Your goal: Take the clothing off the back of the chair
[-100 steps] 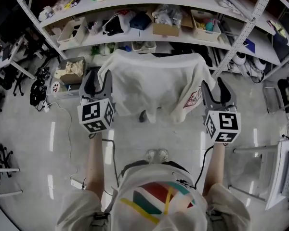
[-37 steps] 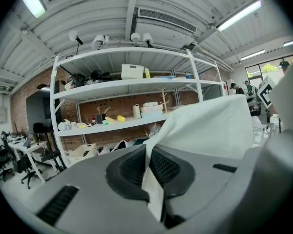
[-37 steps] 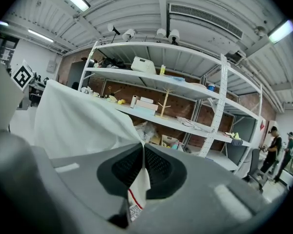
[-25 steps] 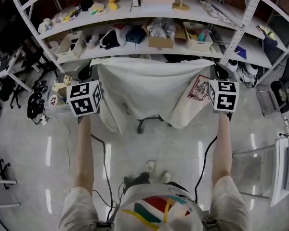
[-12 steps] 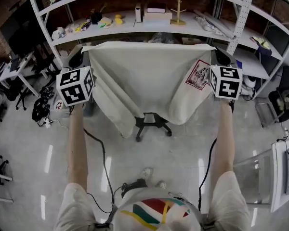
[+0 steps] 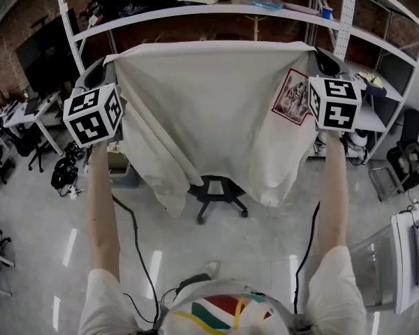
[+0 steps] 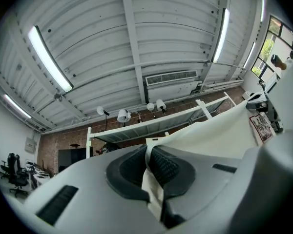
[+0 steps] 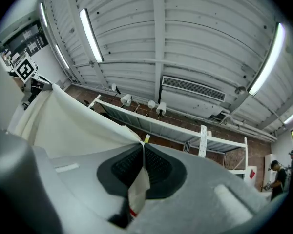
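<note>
Head view: shirt (image 6: 209,110) held wide by its top corners, above the chair (image 6: 216,190).
My left gripper (image 6: 106,65) and right gripper (image 6: 320,56) are each clamped shut on a corner of the cream shirt, which hangs flat between them, printed patch (image 6: 290,96) at right, hem over the chair base. I'd raise both evenly and draw back, so the hem clears the hidden backrest.

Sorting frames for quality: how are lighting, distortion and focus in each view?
Head view: fisheye bows the shelving, lights streak the floor, shirt sharp. Left gripper view: tube light blown out, corners vignetted, left gripper pad texture legible. Right gripper view: same glare and vignette, right gripper equally clear.
</note>
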A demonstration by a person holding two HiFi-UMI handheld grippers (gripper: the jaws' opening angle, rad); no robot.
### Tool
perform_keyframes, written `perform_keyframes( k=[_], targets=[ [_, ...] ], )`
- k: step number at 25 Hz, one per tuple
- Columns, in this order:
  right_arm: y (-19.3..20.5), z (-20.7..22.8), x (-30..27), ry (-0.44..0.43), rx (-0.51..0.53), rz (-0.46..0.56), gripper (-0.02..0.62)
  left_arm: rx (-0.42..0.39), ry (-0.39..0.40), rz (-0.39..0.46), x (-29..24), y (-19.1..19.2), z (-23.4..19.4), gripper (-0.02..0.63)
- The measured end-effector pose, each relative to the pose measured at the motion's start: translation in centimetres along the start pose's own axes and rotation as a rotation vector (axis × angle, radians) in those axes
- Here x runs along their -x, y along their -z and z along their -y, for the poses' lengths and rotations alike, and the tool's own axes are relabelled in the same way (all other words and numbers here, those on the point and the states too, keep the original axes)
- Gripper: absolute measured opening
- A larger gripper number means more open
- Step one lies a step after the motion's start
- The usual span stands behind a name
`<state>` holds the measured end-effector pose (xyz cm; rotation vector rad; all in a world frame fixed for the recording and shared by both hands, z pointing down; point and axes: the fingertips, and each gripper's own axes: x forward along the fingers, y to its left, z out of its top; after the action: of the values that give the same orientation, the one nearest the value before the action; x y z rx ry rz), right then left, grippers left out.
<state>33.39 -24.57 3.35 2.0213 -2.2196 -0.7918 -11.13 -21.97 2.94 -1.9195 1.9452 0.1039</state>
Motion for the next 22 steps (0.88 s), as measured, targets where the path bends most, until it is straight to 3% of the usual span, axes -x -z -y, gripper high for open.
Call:
perform_keyframes(
  k=[6, 15, 22],
  targets=[
    [-5.8, 1.7, 1.9, 0.002, 0.011, 0.088, 0.005, 0.011, -0.001, 0.055, 2.4, -5.7, -1.2, 0.014],
    [-12.6, 3.1, 4.7, 0.016, -0.001, 0.214, 0.005, -0.018, -0.043, 0.131, 6.1, -11.0, -2.4, 0.014],
    [-12.9, 2.7, 7.6, -0.002, -0.016, 0.244, 0.005, -0.025, -0.044, 0.140, 8.9, -11.0, -2.2, 0.014]
  ],
)
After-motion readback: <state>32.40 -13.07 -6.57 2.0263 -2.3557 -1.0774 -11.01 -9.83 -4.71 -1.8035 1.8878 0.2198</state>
